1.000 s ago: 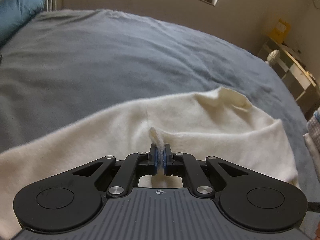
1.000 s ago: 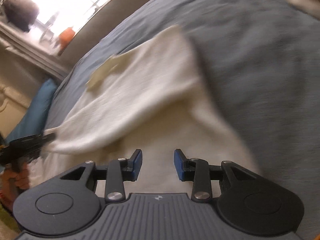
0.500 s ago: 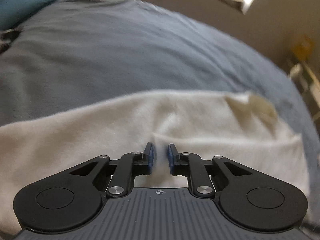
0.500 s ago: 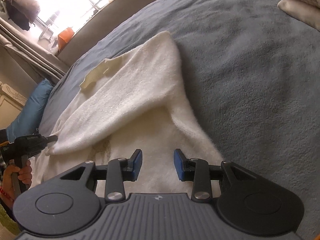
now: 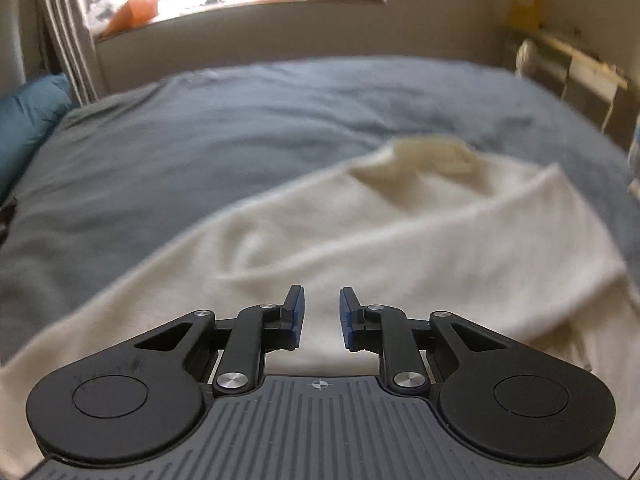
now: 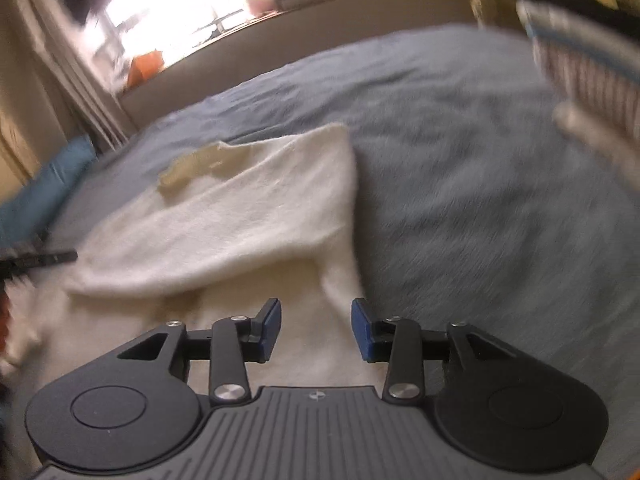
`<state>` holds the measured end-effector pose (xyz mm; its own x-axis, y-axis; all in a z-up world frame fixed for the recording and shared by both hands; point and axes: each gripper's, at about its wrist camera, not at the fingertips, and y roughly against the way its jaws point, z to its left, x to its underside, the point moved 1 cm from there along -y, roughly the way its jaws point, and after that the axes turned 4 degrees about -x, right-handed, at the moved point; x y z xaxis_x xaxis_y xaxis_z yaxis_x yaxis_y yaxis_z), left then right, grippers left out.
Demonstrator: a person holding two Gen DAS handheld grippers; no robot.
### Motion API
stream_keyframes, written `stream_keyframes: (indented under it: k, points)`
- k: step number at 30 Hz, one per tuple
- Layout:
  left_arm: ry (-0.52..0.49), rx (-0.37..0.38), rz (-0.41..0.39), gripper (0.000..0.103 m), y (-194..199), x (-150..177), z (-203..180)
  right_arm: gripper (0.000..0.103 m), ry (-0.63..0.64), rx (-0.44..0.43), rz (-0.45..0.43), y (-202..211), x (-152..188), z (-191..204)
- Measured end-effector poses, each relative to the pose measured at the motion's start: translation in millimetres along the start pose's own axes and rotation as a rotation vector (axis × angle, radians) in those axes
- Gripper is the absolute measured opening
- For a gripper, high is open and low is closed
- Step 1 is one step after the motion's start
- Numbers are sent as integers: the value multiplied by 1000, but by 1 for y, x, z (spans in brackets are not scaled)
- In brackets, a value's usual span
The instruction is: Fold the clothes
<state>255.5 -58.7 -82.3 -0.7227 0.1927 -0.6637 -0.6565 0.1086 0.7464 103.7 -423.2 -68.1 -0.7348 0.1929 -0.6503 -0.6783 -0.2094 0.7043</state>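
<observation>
A cream-white fuzzy garment [image 5: 400, 240] lies on a grey-blue bed cover [image 5: 200, 140], with one part folded over the rest and a paler collar [image 5: 432, 160] at its far end. My left gripper [image 5: 321, 316] is open and empty just above the near cloth. My right gripper [image 6: 316, 330] is open and empty above the garment's [image 6: 240, 220] near right edge. The left gripper's tip [image 6: 52, 257] shows at the left edge of the right wrist view, beside the fold's end.
A teal pillow [image 5: 24, 120] lies at the bed's far left. A window sill [image 5: 240, 4] with clutter runs behind the bed. Shelves [image 5: 572, 68] stand at the right. A striped fabric pile [image 6: 588, 68] sits at the bed's right.
My left gripper let go of the cream cloth, opened, and pulled back and up. The folded flap now rests on the garment. My right gripper stayed open and rose a little.
</observation>
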Motion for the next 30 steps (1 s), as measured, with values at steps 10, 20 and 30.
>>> stream_keyframes:
  k: [10, 20, 30]
  points:
    - [55, -11, 36, 19, -17, 17, -5, 8, 147, 185, 40, -27, 13, -1]
    - [41, -36, 18, 19, -11, 20, -8, 6, 32, 161, -4, 0, 19, -23]
    - [35, -5, -32, 20, -3, 12, -10, 35, -56, 23, -46, 28, -9, -32]
